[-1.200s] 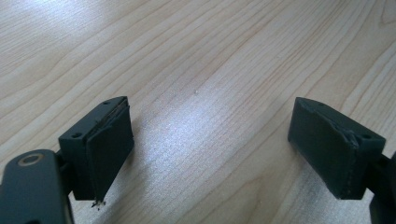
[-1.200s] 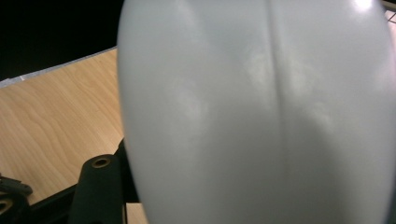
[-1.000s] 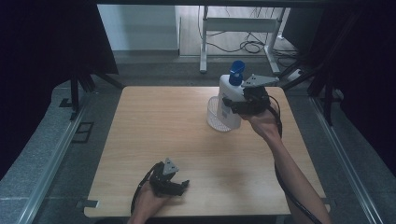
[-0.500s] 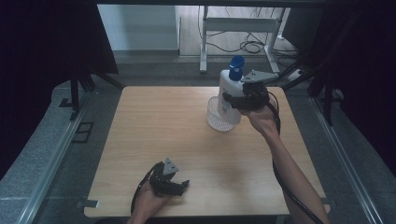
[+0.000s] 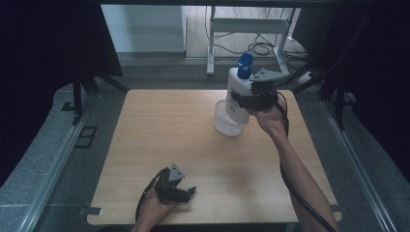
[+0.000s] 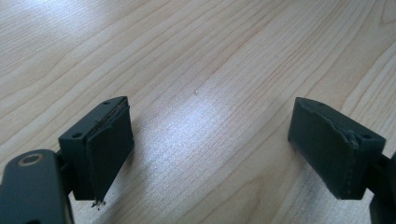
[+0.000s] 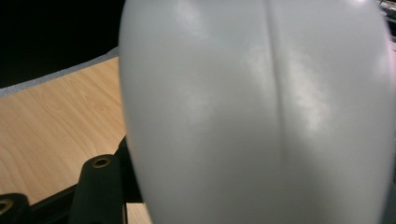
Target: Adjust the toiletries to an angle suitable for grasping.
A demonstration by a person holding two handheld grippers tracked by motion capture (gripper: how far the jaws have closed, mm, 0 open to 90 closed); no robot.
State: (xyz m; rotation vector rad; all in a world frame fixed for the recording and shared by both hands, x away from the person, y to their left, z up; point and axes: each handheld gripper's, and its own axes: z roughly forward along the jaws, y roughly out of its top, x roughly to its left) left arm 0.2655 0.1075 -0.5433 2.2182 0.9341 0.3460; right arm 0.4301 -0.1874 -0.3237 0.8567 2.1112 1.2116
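Compared with a second ago, the bottle in the high view sits a touch more upright and further over the basket, while the left gripper hasn't budged.

High view: the right gripper is clamped across the bottle's white body, holding it over the far right part of the table, its base right at the basket's rim. The basket is a small white mesh cup, round and open-topped. The bottle is smooth white plastic with a blue cap that leans off to one side. My guess is the step is lowering it into the basket, so I'd keep it vertical, centre the base over the opening before going down, and not let go until it's seated. That mesh looks light, so a nudge on the rim could tip or slide it.

Left gripper view: jaws wide apart, nothing between them, just pale wood grain with a soft sheen underneath. Pads are dark and matte, a bit frayed at the edges.

Right gripper view: the bottle is right up against the lens, glossy, rounded, with a moulding seam running down it. That slick curved surface could twist in the grip, so a firm squeeze matters.
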